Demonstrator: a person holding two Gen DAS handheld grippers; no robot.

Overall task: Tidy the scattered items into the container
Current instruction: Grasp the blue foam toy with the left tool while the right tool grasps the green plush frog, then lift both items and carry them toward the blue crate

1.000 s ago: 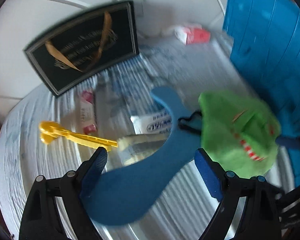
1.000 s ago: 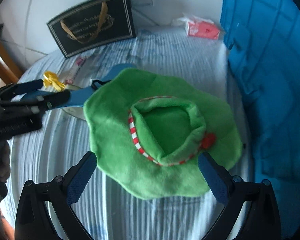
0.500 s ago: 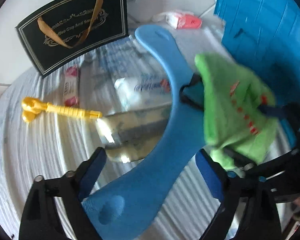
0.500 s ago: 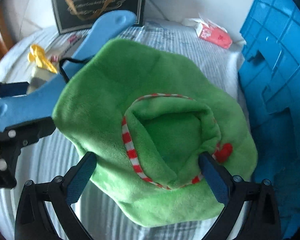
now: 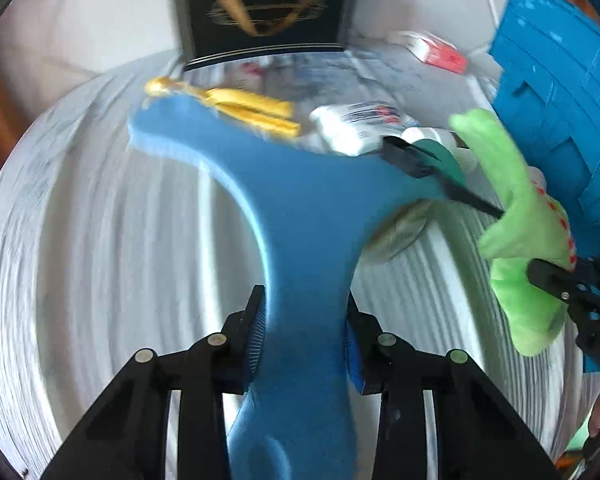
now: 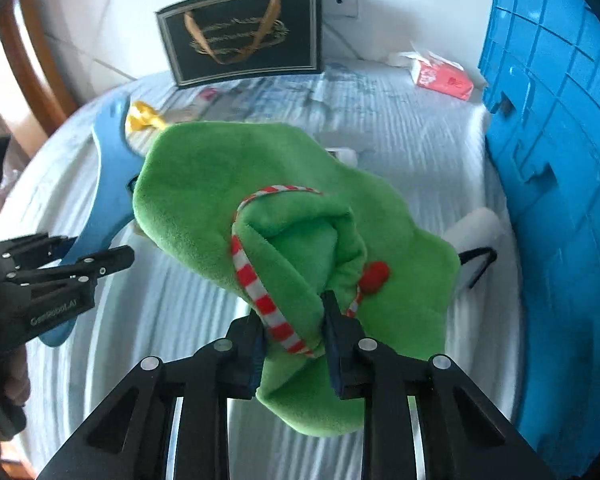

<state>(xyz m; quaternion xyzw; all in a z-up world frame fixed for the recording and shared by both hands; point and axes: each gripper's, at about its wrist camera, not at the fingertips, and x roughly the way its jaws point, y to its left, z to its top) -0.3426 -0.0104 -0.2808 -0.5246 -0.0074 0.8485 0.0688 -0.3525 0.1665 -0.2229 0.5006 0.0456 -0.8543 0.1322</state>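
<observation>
My left gripper (image 5: 304, 328) is shut on a curved blue foam piece (image 5: 300, 208) and holds it above the striped cloth; it also shows in the right wrist view (image 6: 108, 184). My right gripper (image 6: 294, 330) is shut on a green plush hat (image 6: 236, 200) with a red-white striped band, lifted off the table; the hat shows at the right of the left wrist view (image 5: 516, 232). The blue crate (image 6: 564, 168) stands at the right. A black strap (image 5: 428, 164) links the foam piece and the hat.
On the cloth lie a yellow plastic tool (image 5: 244, 104), a white tube (image 5: 360, 124), a white roll (image 6: 476, 224) and a red tissue pack (image 6: 440, 76). A black gift bag (image 6: 244, 36) stands at the back against the wall.
Both grippers have closed: the left on the blue foam piece, the right on the green hat. Both items are lifted, and the hat has folded between the right fingers.
</observation>
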